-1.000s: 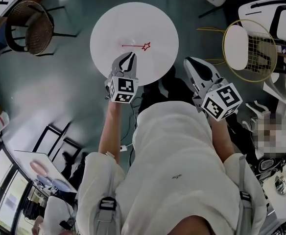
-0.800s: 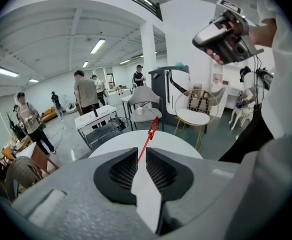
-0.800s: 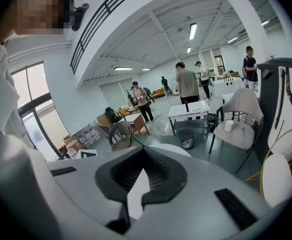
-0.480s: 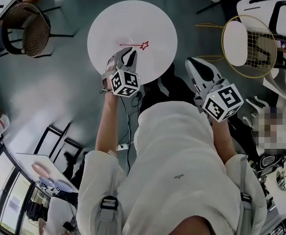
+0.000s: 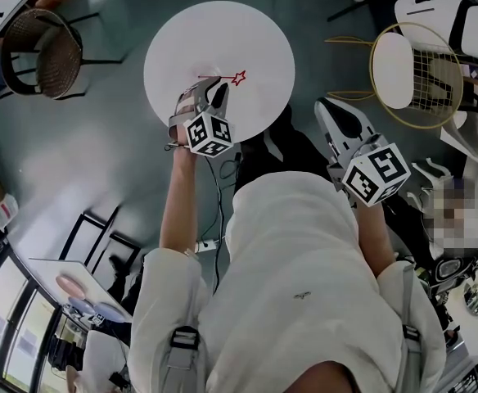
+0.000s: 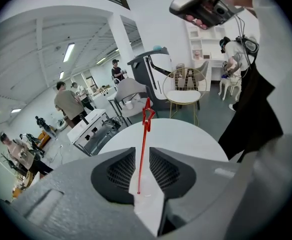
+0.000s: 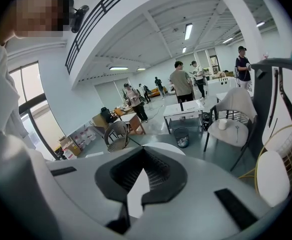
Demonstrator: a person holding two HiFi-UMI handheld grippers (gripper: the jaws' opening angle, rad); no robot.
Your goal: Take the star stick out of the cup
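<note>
The star stick [image 6: 146, 116] stands upright at frame centre, over the round white desk [image 6: 186, 134]; its cup I cannot make out. The left gripper [image 6: 142, 156] has its fingers narrowly apart on either side of the shaft, not clearly touching it. The right gripper [image 7: 144, 151], fingers closed and empty, is off the desk. Closing off-centre could tip the thin stick or drag the cup.
</note>
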